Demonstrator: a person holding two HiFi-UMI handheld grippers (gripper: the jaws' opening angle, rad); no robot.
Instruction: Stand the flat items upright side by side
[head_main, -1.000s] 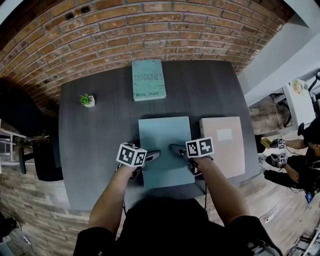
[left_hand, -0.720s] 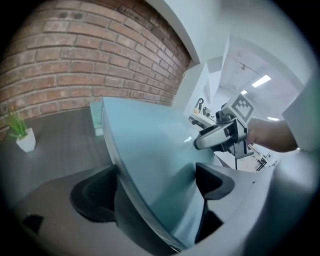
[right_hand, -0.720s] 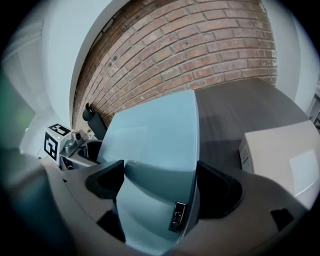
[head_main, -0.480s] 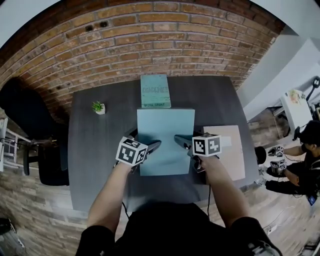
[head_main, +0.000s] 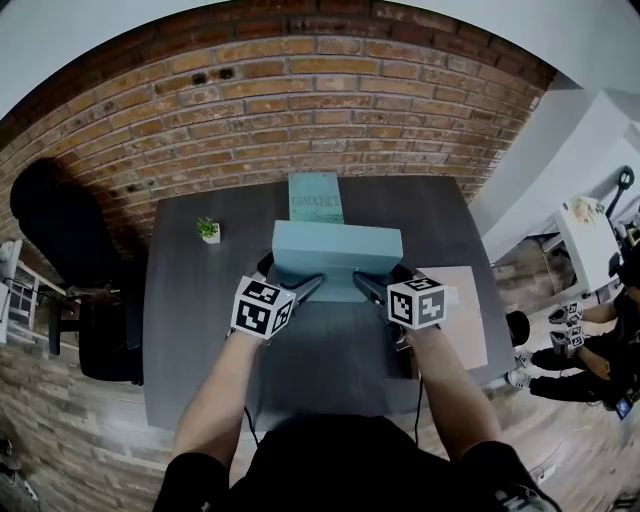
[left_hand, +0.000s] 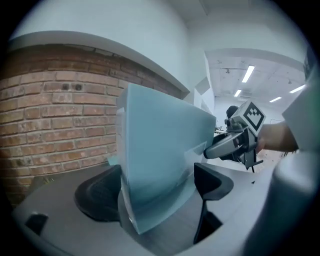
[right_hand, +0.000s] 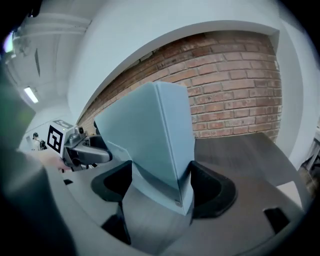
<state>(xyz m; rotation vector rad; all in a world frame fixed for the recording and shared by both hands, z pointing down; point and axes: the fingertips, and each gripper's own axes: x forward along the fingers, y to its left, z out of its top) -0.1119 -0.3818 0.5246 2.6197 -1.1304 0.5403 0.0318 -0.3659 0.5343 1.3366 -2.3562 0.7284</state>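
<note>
A light blue book stands tilted up on the dark table, its cover facing me. My left gripper grips its lower left corner, my right gripper its lower right corner. In the left gripper view the book fills the space between the jaws of the left gripper. In the right gripper view the right gripper is closing its jaws, and both pads touch the book. A teal book lies flat behind. A beige book lies flat to the right.
A small potted plant stands at the table's back left. The brick wall runs right behind the table. A black chair stands at the left. A person crouches on the floor at the far right.
The light blue book lay flat a second ago; both grippers have raised its near edge, and it stands up further back. The right jaws have narrowed onto it.
</note>
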